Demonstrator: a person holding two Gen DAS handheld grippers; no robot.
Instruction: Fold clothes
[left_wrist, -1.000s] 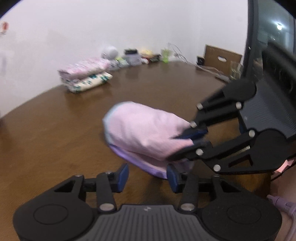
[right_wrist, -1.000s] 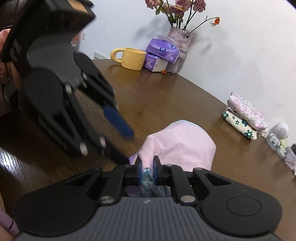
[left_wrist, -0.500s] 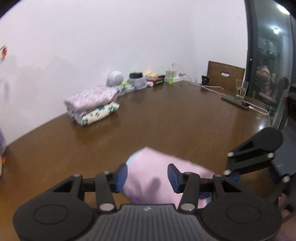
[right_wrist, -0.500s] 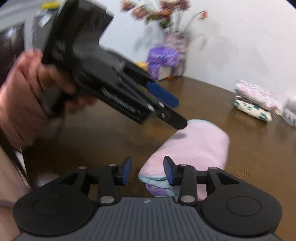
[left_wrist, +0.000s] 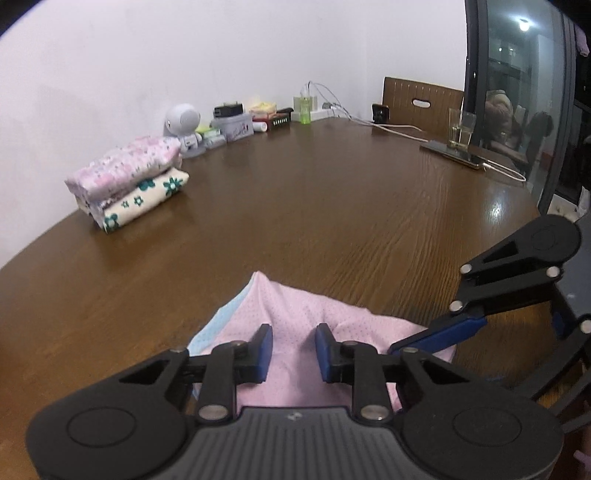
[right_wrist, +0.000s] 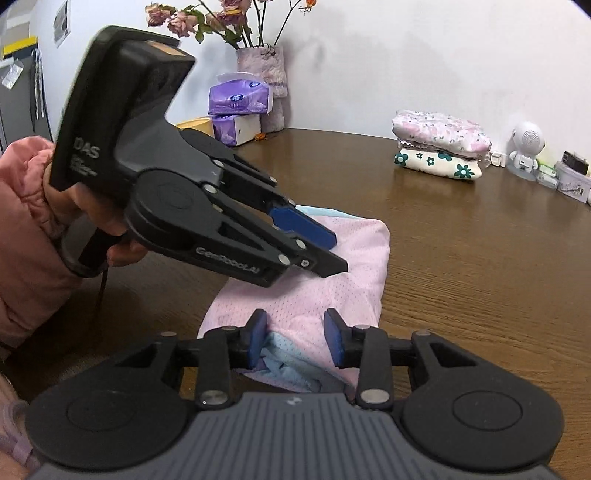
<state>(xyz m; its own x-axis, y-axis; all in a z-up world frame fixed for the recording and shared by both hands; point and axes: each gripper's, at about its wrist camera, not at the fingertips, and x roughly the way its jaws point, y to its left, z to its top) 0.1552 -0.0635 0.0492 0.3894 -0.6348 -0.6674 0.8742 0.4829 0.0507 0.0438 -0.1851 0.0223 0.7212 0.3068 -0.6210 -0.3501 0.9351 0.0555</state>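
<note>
Right wrist view shows the pink garment (right_wrist: 325, 273) lying folded on the brown surface (right_wrist: 480, 266), its light-blue lining bunched at the near edge. The right tongs (right_wrist: 295, 341) straddle that near edge, jaws apart and closing, with the cloth between them but not pinched by the pads. The left tongs (right_wrist: 321, 251) reach in from the left and hang just over the middle of the garment. In the left wrist view the left tongs (left_wrist: 293, 349) frame a raised ridge of pink cloth, jaws closing, pads not yet pressing on it; the right tongs (left_wrist: 436, 339) lie at the garment's right edge.

Farther off, two folded floral clothes (right_wrist: 439, 144) sit stacked near the wall, beside a small white robot figure (right_wrist: 524, 147). Purple tissue packs (right_wrist: 240, 107), a yellow mug (right_wrist: 195, 125) and a vase of dried flowers (right_wrist: 266, 85) stand at the far left. A phone on a cable (left_wrist: 454, 155) and a glass (left_wrist: 460, 129) lie well apart; nothing blocks the garment.

A second ago the right tongs were clamped on the bunched edge and the garment was lifted; now it rests flat, released.

A hand (right_wrist: 74, 206) in a pink sleeve grips the left handle, tongs angled downward.
</note>
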